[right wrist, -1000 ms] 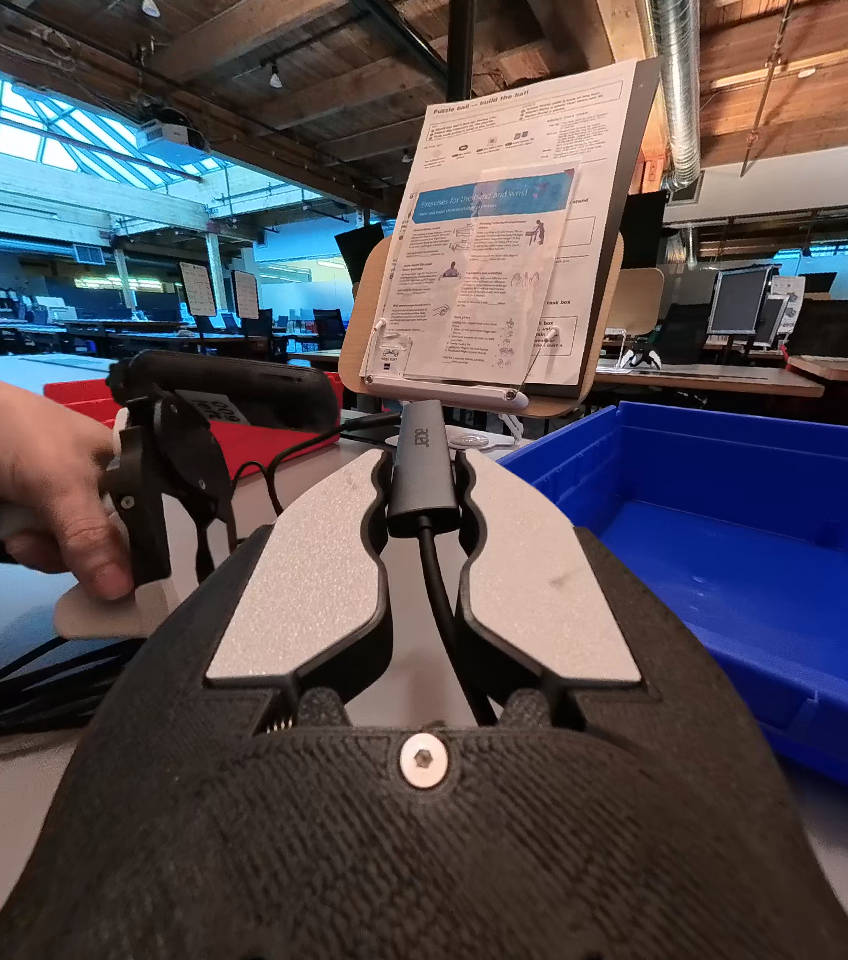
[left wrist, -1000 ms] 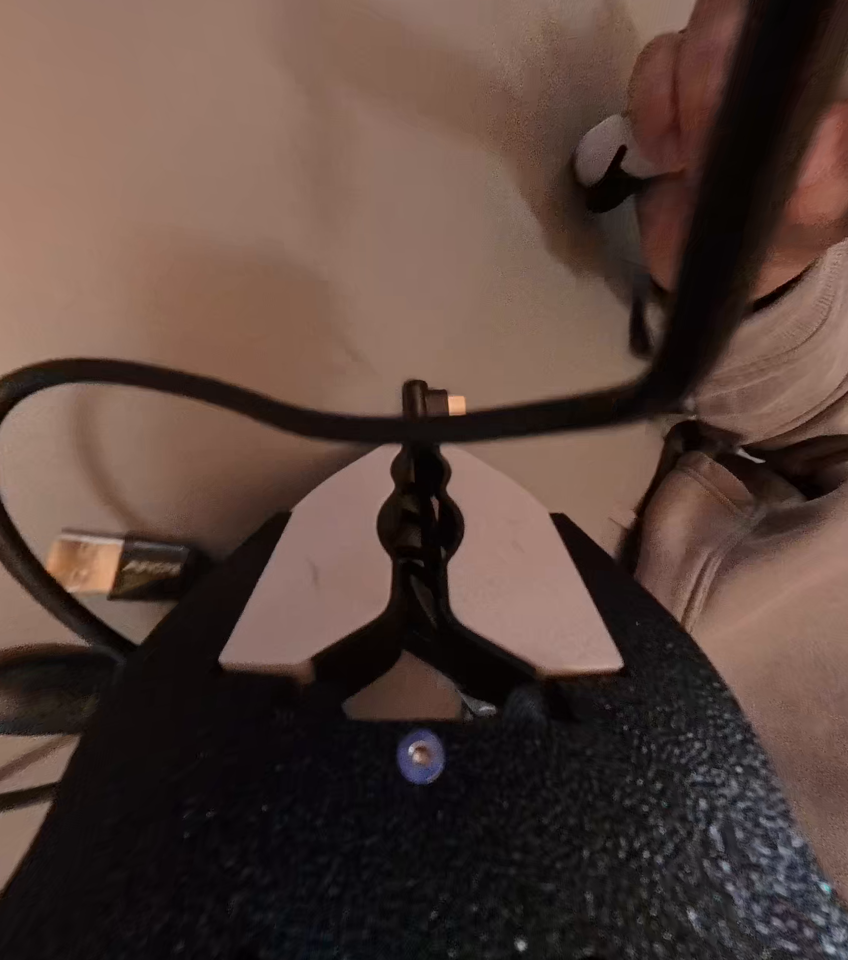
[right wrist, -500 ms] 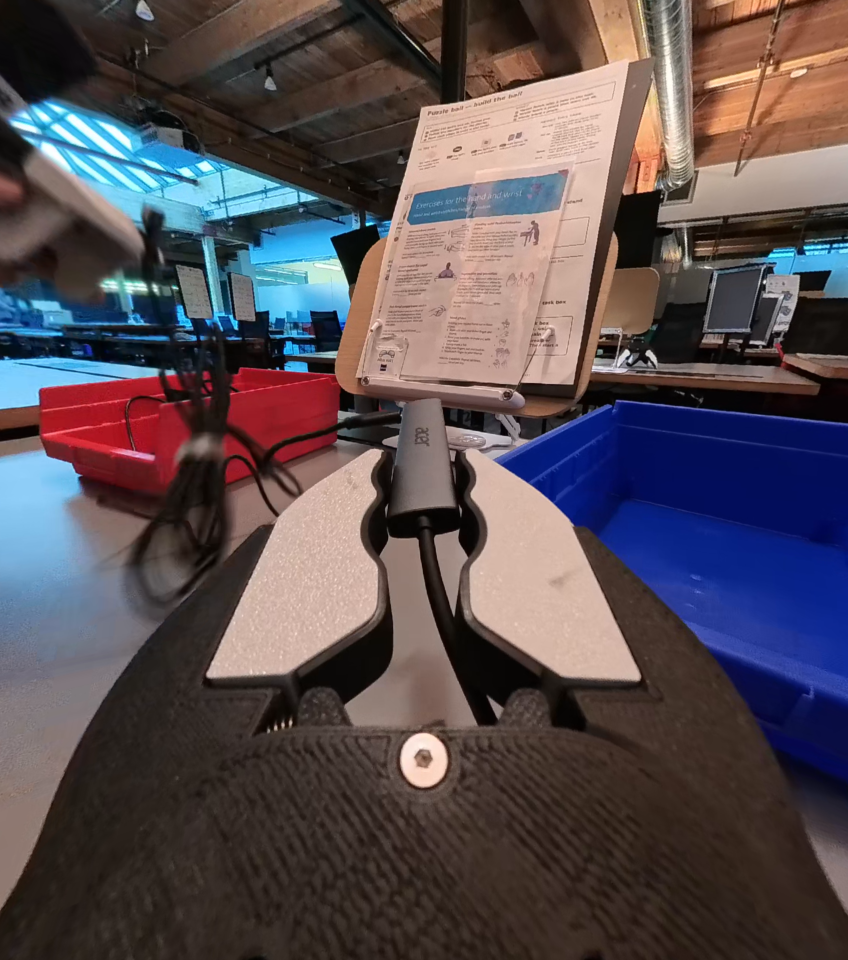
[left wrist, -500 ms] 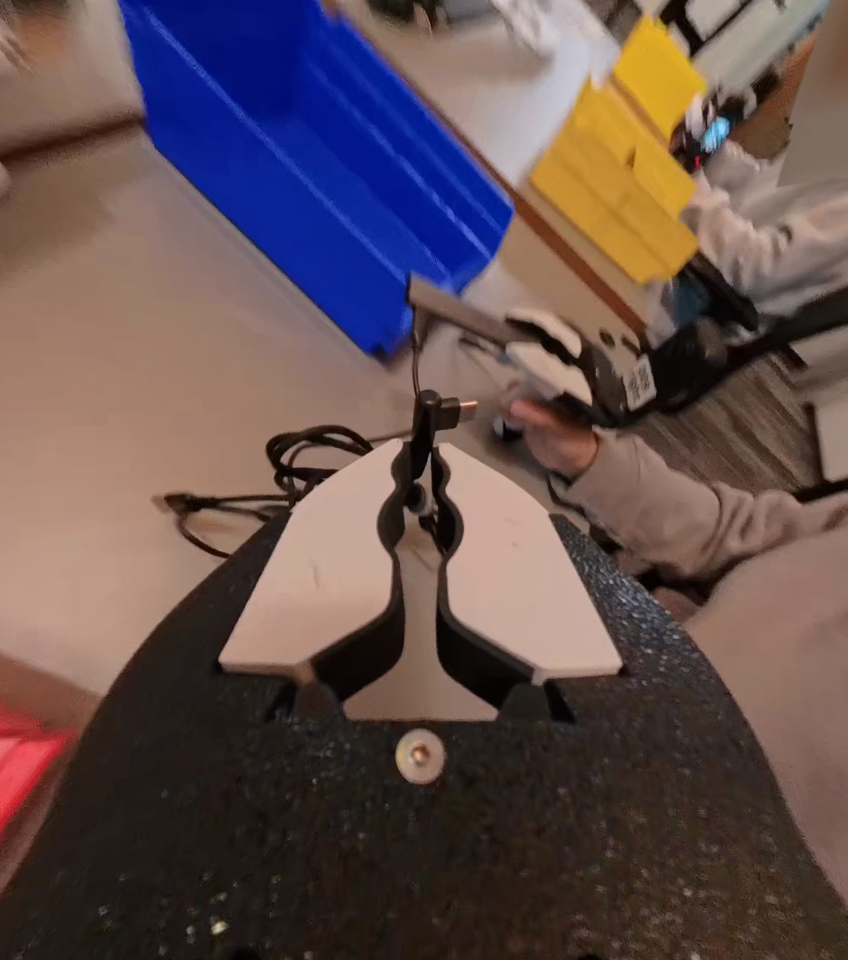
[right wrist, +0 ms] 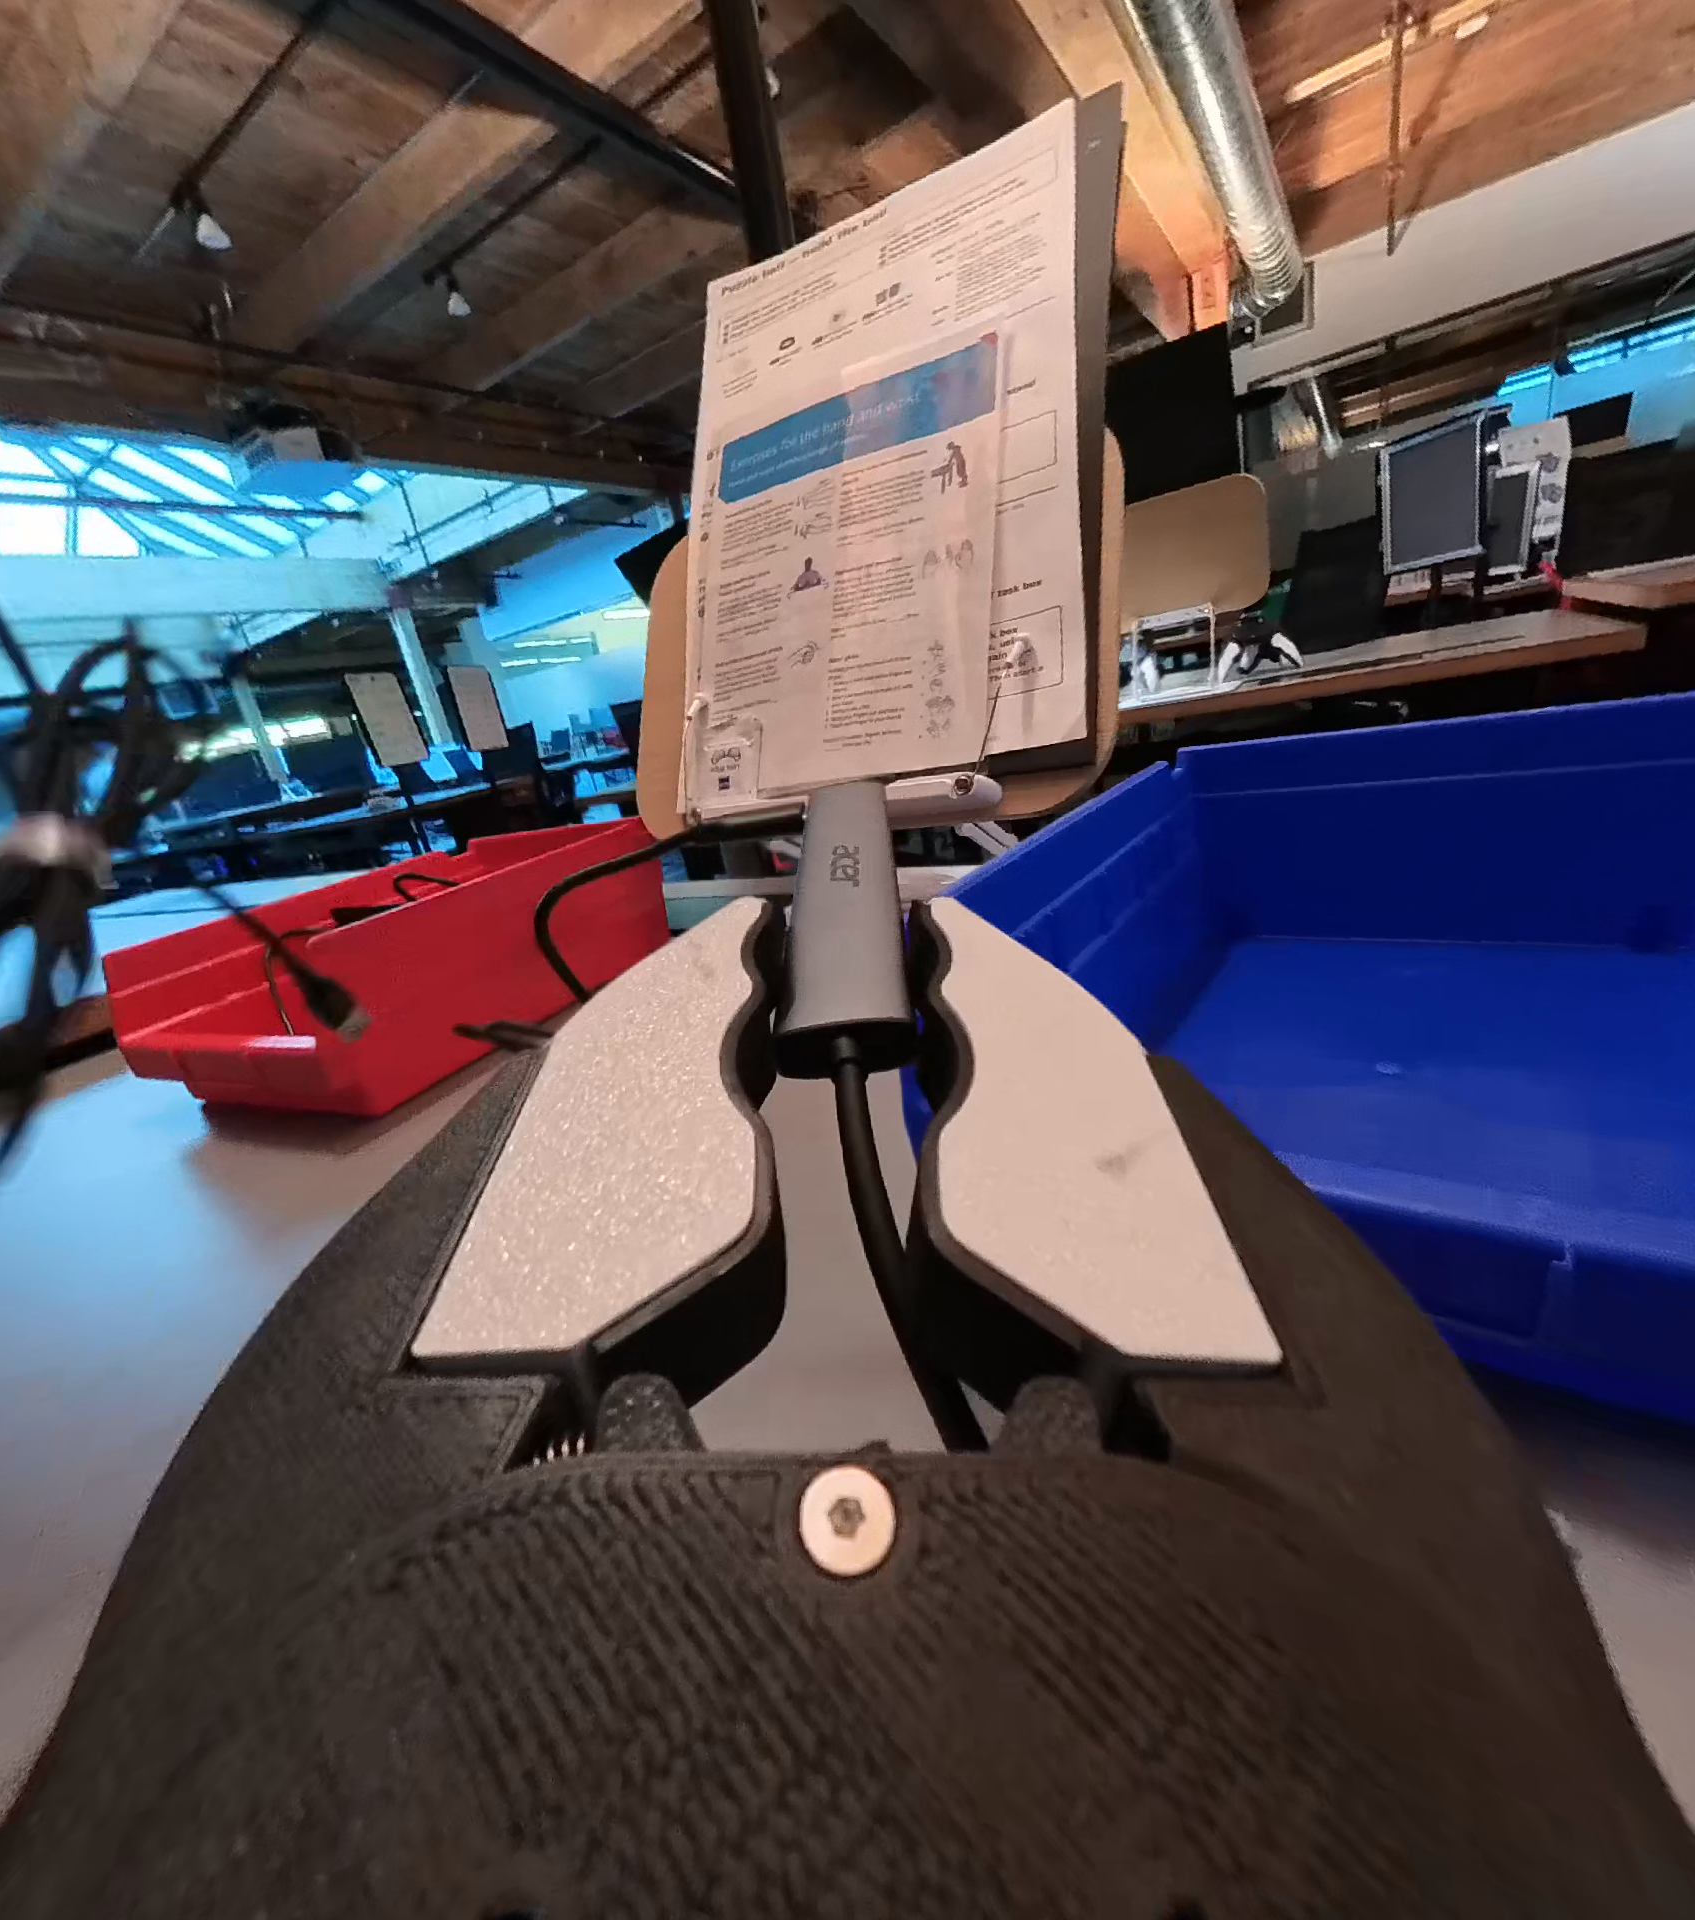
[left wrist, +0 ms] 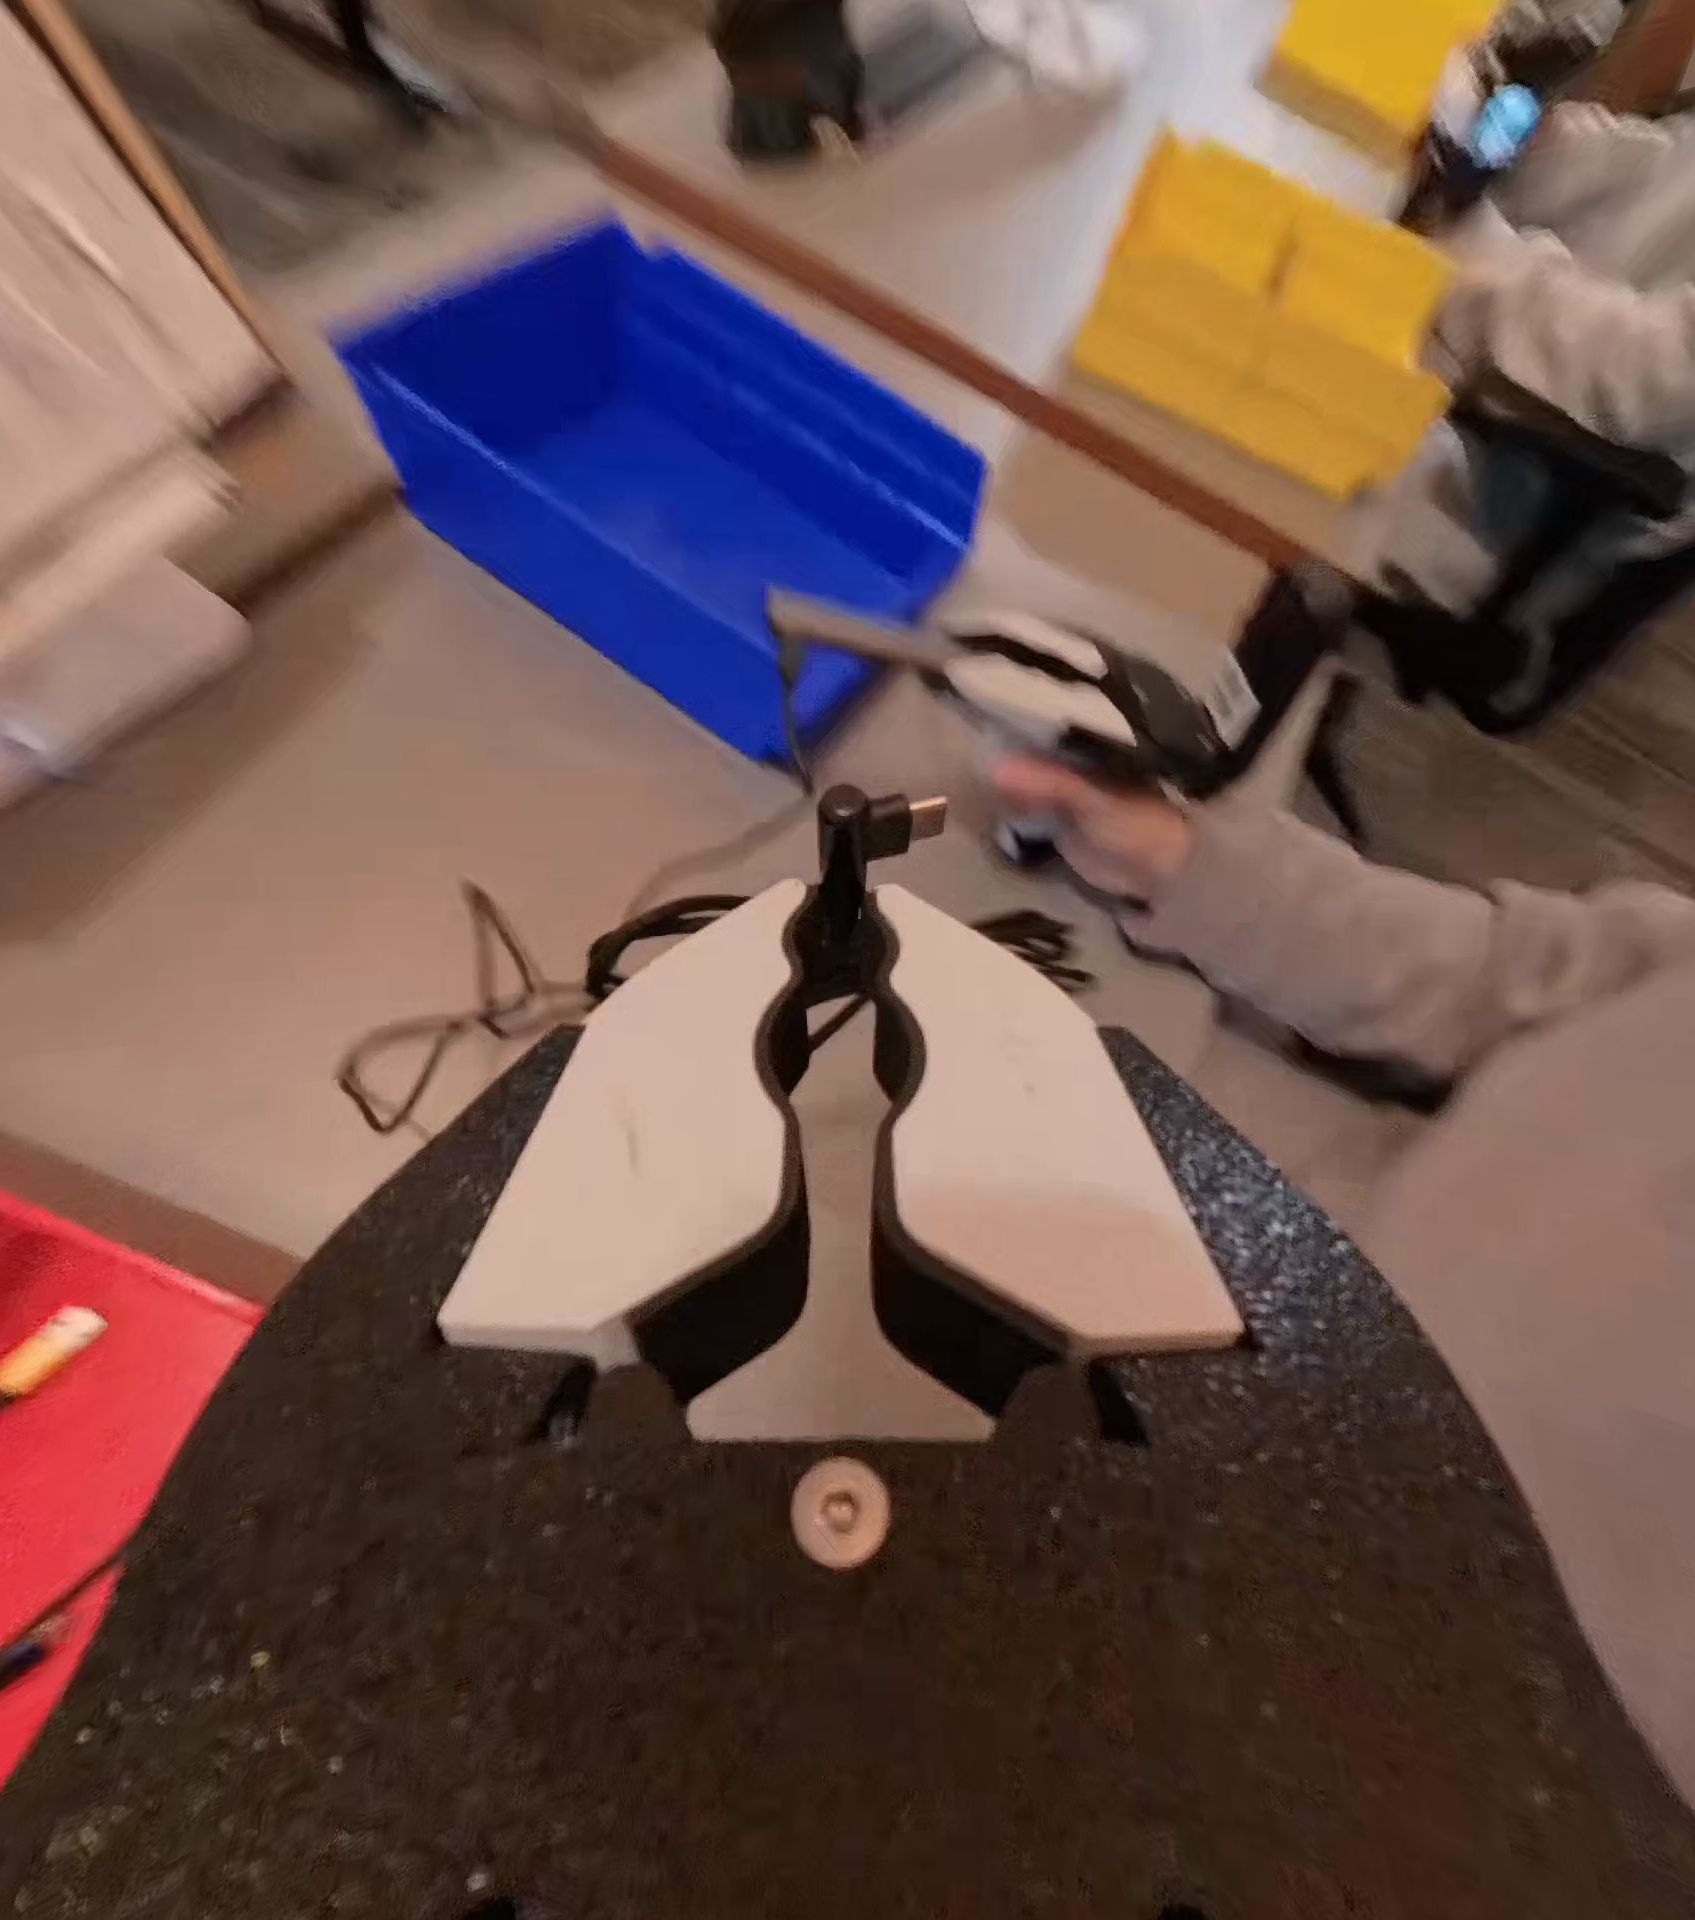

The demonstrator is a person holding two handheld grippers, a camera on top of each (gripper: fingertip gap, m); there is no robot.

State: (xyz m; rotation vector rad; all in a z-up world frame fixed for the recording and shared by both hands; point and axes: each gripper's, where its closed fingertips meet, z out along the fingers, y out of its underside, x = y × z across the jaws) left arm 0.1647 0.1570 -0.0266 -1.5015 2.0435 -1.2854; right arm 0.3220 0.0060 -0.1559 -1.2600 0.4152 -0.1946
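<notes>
So the left gripper [left wrist: 835, 894] is pinched tight on a thin black cable [left wrist: 827, 1023] right behind its angled plug [left wrist: 879, 816], with the metal tip sticking out sideways past the fingertips. The rest of that cable droops down to a loose tangle on the table [left wrist: 199, 914] below, and in the right wrist view you can see a bundled loop of cable hanging in the air off to the left, blurry. The right gripper [right wrist: 845, 966] is clamped on a slim grey hub [right wrist: 841, 935], gripping it near the end where its own black lead comes out and runs back between the fingers. It's held low over the table, just beside the blue bin [right wrist: 1445, 987], with a red bin [right wrist: 386, 987] farther left and a stand [right wrist: 884, 540] with printed sheets straight ahead. Handling-wise, my guess is both things are light. The hub looks rigid and smooth-sided, so a grip across its flat sides near the lead end seems sensible, though it could slide if pulled lengthwise. The cable is floppy and will swing, so holding close behind the plug, like now, is the only way to aim that tip. I can't tell which port on the hub is where from here.
</notes>
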